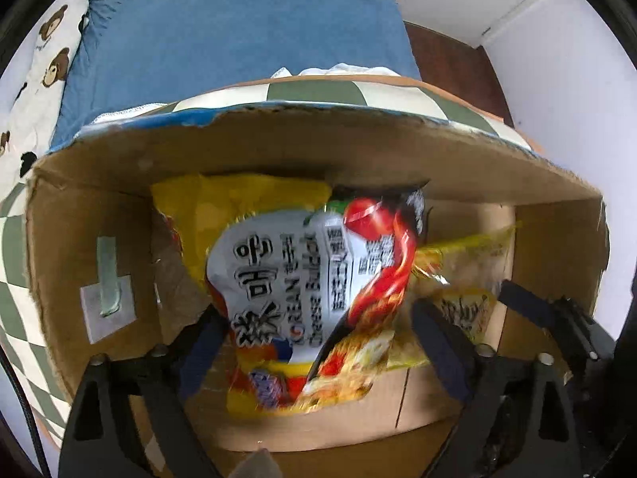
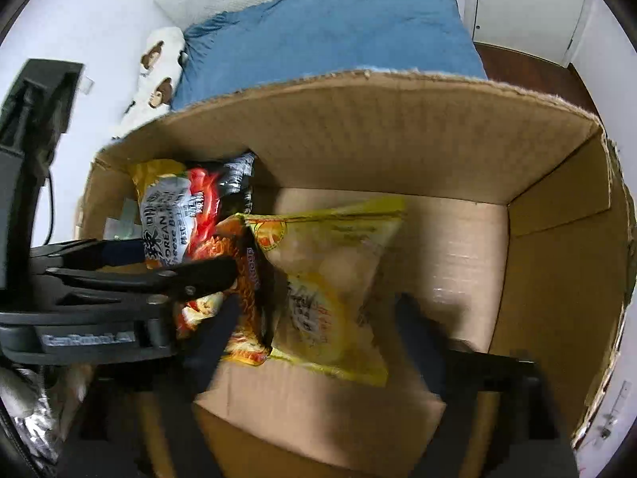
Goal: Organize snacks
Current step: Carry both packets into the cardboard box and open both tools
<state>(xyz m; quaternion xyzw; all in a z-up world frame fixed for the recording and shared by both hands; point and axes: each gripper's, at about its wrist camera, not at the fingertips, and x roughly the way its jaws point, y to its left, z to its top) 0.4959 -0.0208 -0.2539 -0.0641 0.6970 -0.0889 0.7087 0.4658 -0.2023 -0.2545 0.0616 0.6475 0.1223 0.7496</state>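
Cardboard box (image 1: 302, 151) is taking up most of your view, sitting on a checkered green-and-white surface (image 1: 318, 93) beside the blue bed (image 1: 239, 28), near white walls and dark wood floor. You are reaching both tools down into it. Your left gripper (image 1: 318, 326) is holding its jaws apart around the white-and-red noodle packet (image 1: 294, 279) at the box's left end. Your right gripper (image 2: 318, 318) is hovering with jaws apart over the yellow noodle packet (image 2: 330, 279) lying just beside it.
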